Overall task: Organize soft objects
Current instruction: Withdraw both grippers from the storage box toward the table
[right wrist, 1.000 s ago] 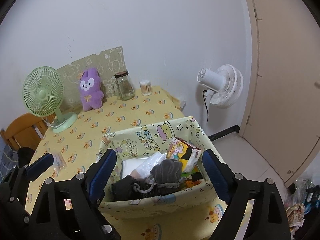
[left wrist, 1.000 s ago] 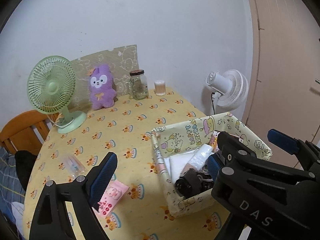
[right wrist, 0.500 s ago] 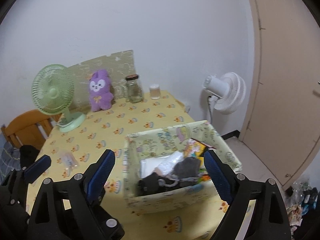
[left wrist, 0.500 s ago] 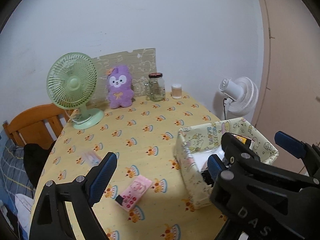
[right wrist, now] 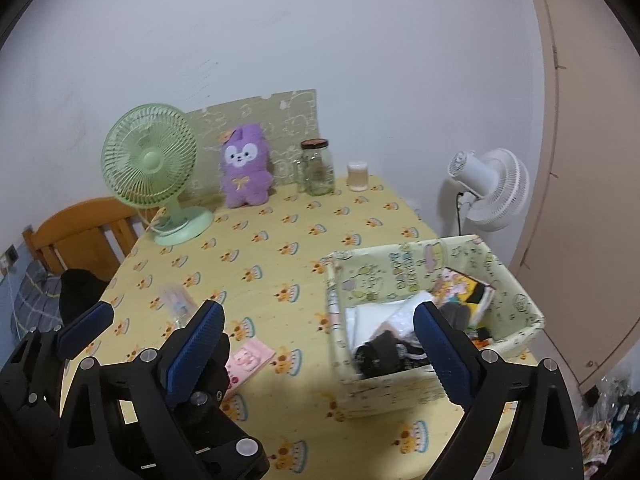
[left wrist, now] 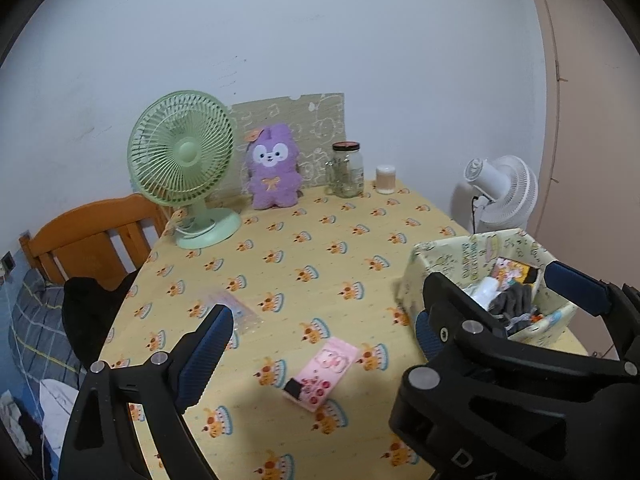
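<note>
- Right hand-held gripper [right wrist: 316,354]: jaws opening, empty. Left hand-held gripper [left wrist: 320,344]: open, empty.
- Approach purple plush [left wrist: 273,168], upper centre; grip its body, then carry to fabric basket [right wrist: 516,300].

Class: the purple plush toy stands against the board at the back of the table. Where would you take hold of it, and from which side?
Grip the purple plush toy across its soft body, just below the face, coming from the front. It stands upright, leaning on the patterned board, so the back is blocked. The green fan and glass jar stand on either side, so a side approach is probably awkward.
</note>
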{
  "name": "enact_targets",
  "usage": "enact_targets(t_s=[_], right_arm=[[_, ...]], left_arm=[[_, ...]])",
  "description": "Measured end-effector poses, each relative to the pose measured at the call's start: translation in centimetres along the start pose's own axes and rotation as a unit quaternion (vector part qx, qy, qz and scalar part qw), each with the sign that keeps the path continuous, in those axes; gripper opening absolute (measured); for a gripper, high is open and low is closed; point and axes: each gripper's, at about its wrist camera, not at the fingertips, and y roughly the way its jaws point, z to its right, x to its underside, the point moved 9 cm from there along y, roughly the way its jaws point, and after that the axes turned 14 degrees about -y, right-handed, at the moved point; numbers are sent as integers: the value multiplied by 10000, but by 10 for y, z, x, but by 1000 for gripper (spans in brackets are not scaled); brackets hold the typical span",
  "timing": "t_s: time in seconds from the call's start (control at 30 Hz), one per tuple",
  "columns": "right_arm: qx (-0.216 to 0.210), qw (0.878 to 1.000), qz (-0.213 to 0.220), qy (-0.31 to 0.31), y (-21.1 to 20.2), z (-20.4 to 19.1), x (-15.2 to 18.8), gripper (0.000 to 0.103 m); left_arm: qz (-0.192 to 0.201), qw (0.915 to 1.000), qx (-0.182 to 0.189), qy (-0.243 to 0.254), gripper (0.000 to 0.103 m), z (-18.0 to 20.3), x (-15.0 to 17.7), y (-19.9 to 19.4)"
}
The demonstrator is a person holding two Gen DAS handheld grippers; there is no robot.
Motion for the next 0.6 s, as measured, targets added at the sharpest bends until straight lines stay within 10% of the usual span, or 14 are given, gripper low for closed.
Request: enact_targets(t_s=[0.6], right_arm=[[-263, 9988, -331, -236, 50, -61, 16, 98]], left_arm=[[-283, 9990, -243, -260, 94, -61, 25, 39]])
